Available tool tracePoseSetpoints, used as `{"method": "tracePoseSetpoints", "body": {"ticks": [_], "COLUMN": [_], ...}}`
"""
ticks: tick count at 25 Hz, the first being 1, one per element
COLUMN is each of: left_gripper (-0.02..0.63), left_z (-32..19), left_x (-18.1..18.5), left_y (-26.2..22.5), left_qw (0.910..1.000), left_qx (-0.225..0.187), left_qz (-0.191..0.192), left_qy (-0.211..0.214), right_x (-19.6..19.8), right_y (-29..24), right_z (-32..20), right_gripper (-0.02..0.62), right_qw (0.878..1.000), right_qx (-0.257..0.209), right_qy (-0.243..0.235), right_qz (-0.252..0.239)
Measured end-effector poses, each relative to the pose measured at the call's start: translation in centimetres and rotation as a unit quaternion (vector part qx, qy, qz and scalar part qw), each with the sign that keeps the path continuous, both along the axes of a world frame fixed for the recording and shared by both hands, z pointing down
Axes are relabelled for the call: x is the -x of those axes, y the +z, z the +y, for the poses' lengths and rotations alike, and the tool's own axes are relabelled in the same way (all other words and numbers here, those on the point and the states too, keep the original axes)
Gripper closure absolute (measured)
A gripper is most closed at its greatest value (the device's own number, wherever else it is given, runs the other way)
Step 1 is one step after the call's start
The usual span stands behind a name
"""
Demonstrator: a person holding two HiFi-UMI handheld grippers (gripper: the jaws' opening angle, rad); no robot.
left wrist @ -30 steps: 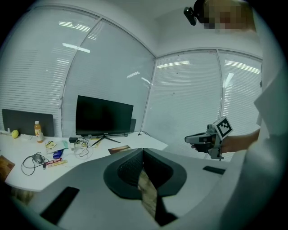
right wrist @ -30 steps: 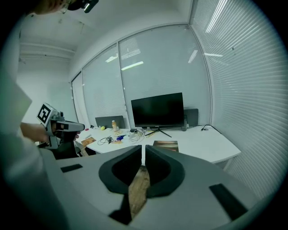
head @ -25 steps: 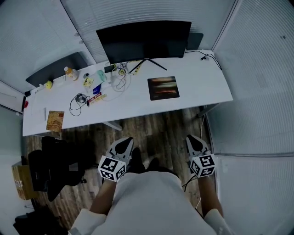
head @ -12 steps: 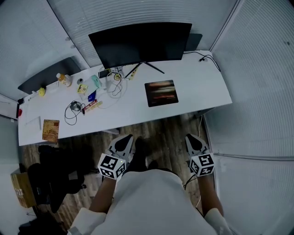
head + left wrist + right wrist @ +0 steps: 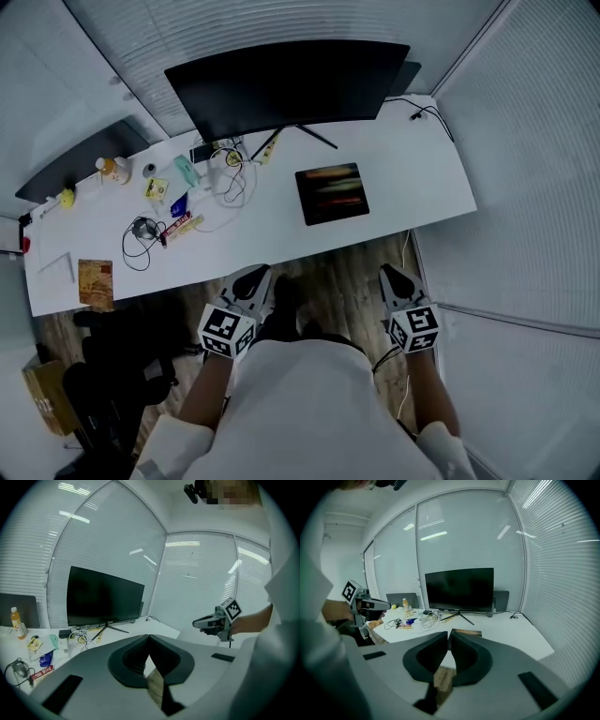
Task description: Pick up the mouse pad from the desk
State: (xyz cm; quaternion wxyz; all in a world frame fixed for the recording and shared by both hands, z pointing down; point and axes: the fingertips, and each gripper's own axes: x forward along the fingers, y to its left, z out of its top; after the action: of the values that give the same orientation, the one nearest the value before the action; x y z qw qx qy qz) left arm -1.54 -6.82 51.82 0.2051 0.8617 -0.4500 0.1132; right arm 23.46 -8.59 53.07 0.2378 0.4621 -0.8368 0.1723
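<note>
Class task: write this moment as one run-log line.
phase: before pickup | left gripper: shut, empty | right gripper: shut, empty | mouse pad: flat on desk, untouched

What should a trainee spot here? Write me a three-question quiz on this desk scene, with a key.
1. True or false: the mouse pad is already held by the right gripper.
2. Where does the mouse pad lie on the desk? A) on the right half, in front of the monitor; B) at the far left end; C) hanging over the front edge.
3. Fill in: the jaws of the left gripper and of the right gripper are both ___.
Key: 1 false; 2 A; 3 shut.
</note>
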Motion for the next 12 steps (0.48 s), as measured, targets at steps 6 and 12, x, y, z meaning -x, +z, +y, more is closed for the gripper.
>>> {"method": "tracePoseSetpoints", "body": {"ticks": [6,12], "left_gripper": [0.591,0.589], "left_z": [-3.1,-5.1], "left_x": [1.9,3.0], "left_y": [1.7,3.2], "left_qw": [0.9997,0.9988], "left_qx": [0.01,0.023], "left_qz": [0.01,0.02], "left_qy": [0.019,0.039], "right_x": [2.1,4.8], "right_y": [1.0,2.5], "right_z": [-3.0,-5.4], "right_gripper": [0.552,0.552], "right_qw": [1.0,0.999], "right_qx": [0.012,0.031], "right_qy": [0.002,-0.01], "right_qz": [0.019,0.036]}}
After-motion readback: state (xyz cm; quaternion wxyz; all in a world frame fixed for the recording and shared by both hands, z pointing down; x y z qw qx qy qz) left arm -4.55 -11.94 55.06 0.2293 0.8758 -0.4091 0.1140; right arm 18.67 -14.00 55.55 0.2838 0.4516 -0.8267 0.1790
